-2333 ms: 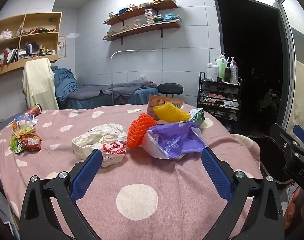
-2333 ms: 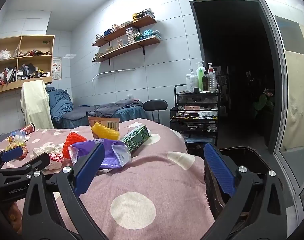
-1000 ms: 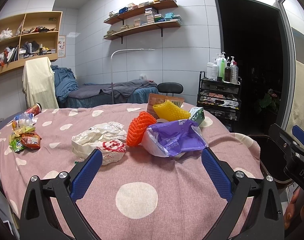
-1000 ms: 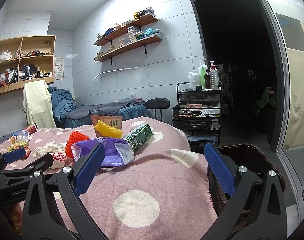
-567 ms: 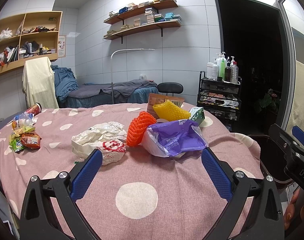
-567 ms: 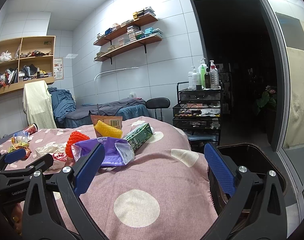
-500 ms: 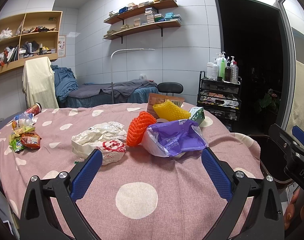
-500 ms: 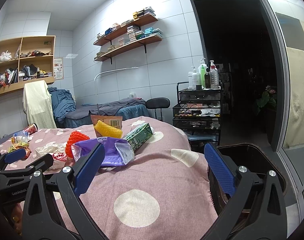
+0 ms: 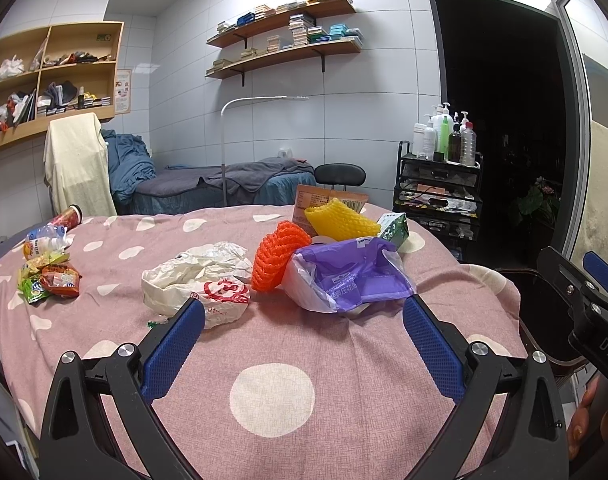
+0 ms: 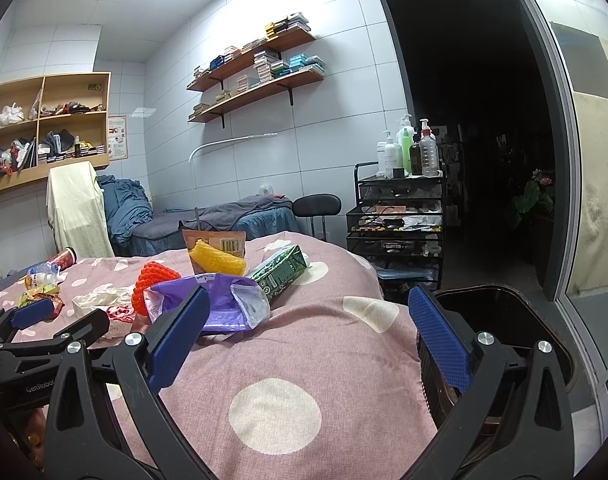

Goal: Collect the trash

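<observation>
Pink white-dotted bedspread [image 9: 304, 360], purple bag [image 9: 355, 276], orange net [image 9: 278, 254]

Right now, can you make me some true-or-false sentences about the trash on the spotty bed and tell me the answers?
1. Both grippers, left gripper and right gripper, are open and hold nothing. True.
2. The orange foam net lies inside the black bin. False: it lies on the bed cover, touching the purple bag.
3. The green carton lies on its side beside the purple bag. True.
4. The white crumpled bag is clamped in the left gripper. False: it lies free on the cover.
5. The black bin stands off the bed's right edge. True.
</observation>
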The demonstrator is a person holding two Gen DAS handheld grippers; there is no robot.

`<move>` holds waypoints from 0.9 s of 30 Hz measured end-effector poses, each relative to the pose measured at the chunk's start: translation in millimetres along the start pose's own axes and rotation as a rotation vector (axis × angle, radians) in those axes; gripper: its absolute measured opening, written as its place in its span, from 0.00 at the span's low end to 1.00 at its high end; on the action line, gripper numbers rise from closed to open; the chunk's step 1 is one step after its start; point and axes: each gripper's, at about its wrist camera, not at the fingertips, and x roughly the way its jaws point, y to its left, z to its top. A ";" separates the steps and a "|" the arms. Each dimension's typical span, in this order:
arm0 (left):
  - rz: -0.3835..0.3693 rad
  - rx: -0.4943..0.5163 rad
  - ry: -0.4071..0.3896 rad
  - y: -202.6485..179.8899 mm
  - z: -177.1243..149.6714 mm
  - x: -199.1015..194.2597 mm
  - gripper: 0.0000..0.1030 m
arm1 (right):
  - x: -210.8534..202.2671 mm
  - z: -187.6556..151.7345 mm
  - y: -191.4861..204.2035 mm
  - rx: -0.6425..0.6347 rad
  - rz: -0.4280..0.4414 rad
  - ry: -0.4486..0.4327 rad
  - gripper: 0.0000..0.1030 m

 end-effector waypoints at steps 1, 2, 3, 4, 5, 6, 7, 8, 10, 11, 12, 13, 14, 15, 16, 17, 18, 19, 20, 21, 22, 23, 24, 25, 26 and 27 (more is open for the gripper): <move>0.000 0.000 0.000 0.1 0.1 0.0 0.95 | 0.9 1.2 -1.5 -0.001 -0.001 0.002 0.96; 0.000 0.000 0.001 0.1 0.1 0.0 0.95 | 1.1 0.9 -1.2 -0.001 -0.001 0.003 0.96; 0.000 0.000 0.001 0.0 -0.1 0.1 0.95 | 0.6 -0.2 0.8 -0.001 -0.001 0.006 0.96; 0.000 0.000 0.003 -0.1 -0.1 0.0 0.95 | 1.4 0.0 0.0 0.001 -0.001 0.007 0.96; -0.001 -0.001 0.004 -0.4 0.2 -0.6 0.95 | 2.1 -0.2 -0.2 0.001 0.000 0.009 0.96; -0.001 -0.001 0.005 -0.8 -0.4 -0.6 0.95 | 2.5 -0.4 -0.5 0.002 0.000 0.011 0.96; 0.000 -0.001 0.006 -1.3 -1.2 -0.4 0.95 | 3.1 -0.5 -0.6 0.002 0.001 0.014 0.96; -0.001 -0.001 0.009 -2.3 -9.1 2.9 0.95 | 3.9 -0.7 -0.9 0.002 0.002 0.018 0.96; -0.004 -0.004 0.015 -2.1 -11.1 4.0 0.95 | 4.8 -1.3 -0.9 0.002 0.002 0.022 0.96; -0.005 -0.005 0.018 -2.0 -11.5 4.7 0.95 | 6.1 -1.2 -1.1 0.002 0.002 0.025 0.96; -0.006 -0.006 0.023 -2.1 -13.1 5.5 0.95 | 7.0 -1.1 -1.0 0.002 0.002 0.028 0.96; -0.009 -0.010 0.031 -1.6 -14.1 6.8 0.95 | 8.9 -1.9 -0.7 0.002 0.005 0.038 0.96; -0.016 -0.015 0.044 -1.1 -16.2 8.8 0.95 | 10.8 -2.5 -0.6 0.001 0.007 0.046 0.96; -0.019 -0.019 0.057 1.6 -14.3 11.2 0.95 | 12.8 -2.7 -0.5 0.000 0.009 0.056 0.96; -0.019 -0.024 0.072 4.2 -14.2 13.9 0.95 | 16.4 -3.3 0.2 -0.002 0.011 0.073 0.96; -0.020 -0.030 0.084 6.1 -14.8 16.3 0.95 | 19.1 -3.7 0.1 -0.006 0.013 0.087 0.96; -0.021 -0.038 0.098 9.0 -16.0 18.7 0.95 | 24.4 -4.4 1.1 -0.014 0.014 0.115 0.96; -0.019 -0.047 0.112 12.7 -16.7 21.1 0.95 | 27.9 -4.7 1.1 -0.021 0.018 0.135 0.96; -0.013 -0.053 0.126 16.2 -17.0 23.6 0.95 | 33.6 -5.5 2.9 -0.028 0.027 0.164 0.96; -0.004 -0.061 0.143 20.9 -18.1 27.3 0.95 | 37.4 -6.3 3.3 -0.030 0.033 0.182 0.96; 0.002 -0.067 0.154 25.1 -19.0 30.0 0.95 | 45.1 -7.6 4.9 -0.030 0.046 0.214 0.96; 0.010 -0.074 0.168 29.6 -19.4 33.1 0.95 | 50.8 -8.4 5.7 -0.030 0.054 0.234 0.96; 0.015 -0.087 0.185 36.1 -20.1 36.9 0.95 | 56.9 -9.3 7.5 -0.032 0.060 0.255 0.96; 0.016 -0.098 0.196 41.5 -20.9 40.2 0.95 | 64.8 -10.0 9.3 -0.034 0.064 0.282 0.96; 0.018 -0.111 0.207 48.5 -20.8 43.4 0.95 | 71.1 -10.3 10.3 -0.037 0.068 0.302 0.96; 0.017 -0.119 0.215 54.1 -20.6 46.6 0.95 | 76.7 -10.2 11.9 -0.038 0.075 0.319 0.96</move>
